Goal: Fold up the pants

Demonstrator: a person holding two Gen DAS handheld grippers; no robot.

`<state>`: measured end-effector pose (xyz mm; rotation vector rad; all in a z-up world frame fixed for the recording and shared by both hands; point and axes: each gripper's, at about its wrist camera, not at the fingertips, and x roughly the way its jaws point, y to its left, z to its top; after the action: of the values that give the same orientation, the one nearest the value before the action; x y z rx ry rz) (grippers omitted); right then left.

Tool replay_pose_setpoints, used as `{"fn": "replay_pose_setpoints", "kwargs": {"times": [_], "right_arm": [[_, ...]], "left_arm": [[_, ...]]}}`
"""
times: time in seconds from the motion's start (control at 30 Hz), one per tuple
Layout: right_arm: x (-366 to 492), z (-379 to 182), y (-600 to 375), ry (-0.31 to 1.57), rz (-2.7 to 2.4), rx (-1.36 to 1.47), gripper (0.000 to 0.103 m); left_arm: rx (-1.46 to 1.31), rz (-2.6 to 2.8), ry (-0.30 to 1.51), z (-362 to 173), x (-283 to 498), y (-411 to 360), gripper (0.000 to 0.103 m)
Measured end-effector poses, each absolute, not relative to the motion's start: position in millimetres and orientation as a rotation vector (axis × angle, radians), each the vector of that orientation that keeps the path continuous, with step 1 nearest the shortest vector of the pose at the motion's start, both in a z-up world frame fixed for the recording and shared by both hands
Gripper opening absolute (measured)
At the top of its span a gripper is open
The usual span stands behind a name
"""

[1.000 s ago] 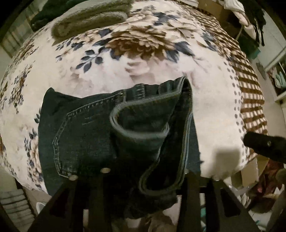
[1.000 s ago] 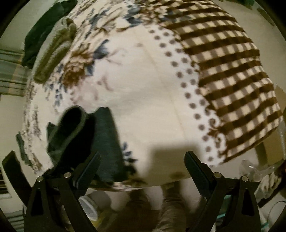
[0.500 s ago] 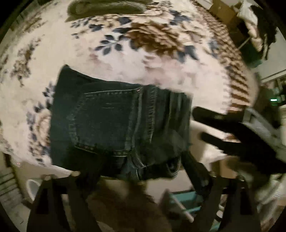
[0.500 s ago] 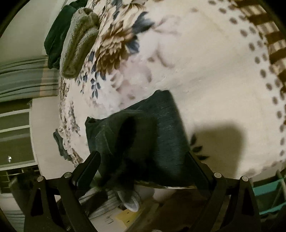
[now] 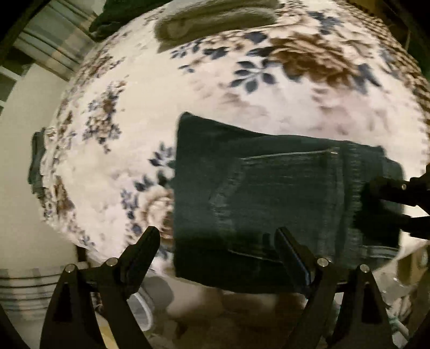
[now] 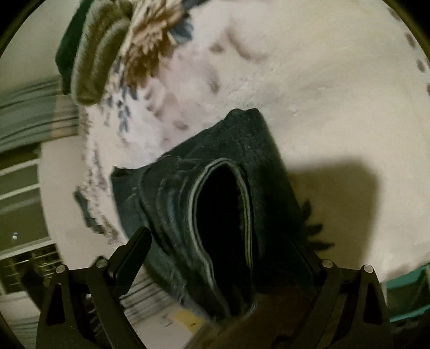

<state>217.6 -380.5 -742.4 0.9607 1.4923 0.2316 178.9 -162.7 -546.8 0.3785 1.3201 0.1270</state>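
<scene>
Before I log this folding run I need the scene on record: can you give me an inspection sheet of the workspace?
Surface: floral fleece blanket over the bed, checked pattern at its far right edge.
Job's things: dark denim jeans folded into a compact stack near the bed's front edge, back pocket up; in the right wrist view the waistband end gapes open.
Clutter: folded olive-green towel at the blanket's far side, a dark green garment beside it.
Grippers: left tongs open, nothing pinched; right tongs wide open at the jeans' open end, grip not evident.
Cables: nothing seen.
Surroundings: striped curtain, pale wall; floor items too blurred to name.
</scene>
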Motion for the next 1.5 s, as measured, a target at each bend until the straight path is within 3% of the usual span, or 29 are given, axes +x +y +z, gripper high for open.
{"fn": "replay_pose_setpoints", "kwargs": {"times": [0.03, 0.1, 0.13, 0.3, 0.47, 0.83, 1.5], "right_arm": [[219.4, -739.4, -376.1, 1.491, 0.195, 0.915, 0.084], [220.8, -730.8, -368.5, 1.483, 0.159, 0.818, 0.052], [221.4, -724.8, -362.8, 1.471, 0.169, 0.773, 0.025], [220.6, -707.0, -348.1, 1.433, 0.157, 0.670, 0.018], [219.6, -695.6, -365.9, 1.390, 0.163, 0.746, 0.009], [215.6, -672.3, -426.3, 1.338, 0.114, 0.722, 0.009], [218.1, -704.6, -447.7, 1.391, 0.040, 0.729, 0.009]], "left_arm": [[0.385, 0.136, 1.318, -547.6, 179.7, -158.9, 0.086], [0.396, 0.145, 1.310, -548.0, 179.7, -156.4, 0.086], [0.405, 0.149, 1.306, -548.0, 180.1, -156.2, 0.086], [0.414, 0.134, 1.301, -544.6, 179.0, -158.5, 0.086], [0.395, 0.123, 1.301, -541.4, 179.6, -159.7, 0.086], [0.352, 0.136, 1.292, -535.2, 186.7, -145.3, 0.086], [0.329, 0.147, 1.289, -535.8, 191.3, -126.5, 0.086]]}}
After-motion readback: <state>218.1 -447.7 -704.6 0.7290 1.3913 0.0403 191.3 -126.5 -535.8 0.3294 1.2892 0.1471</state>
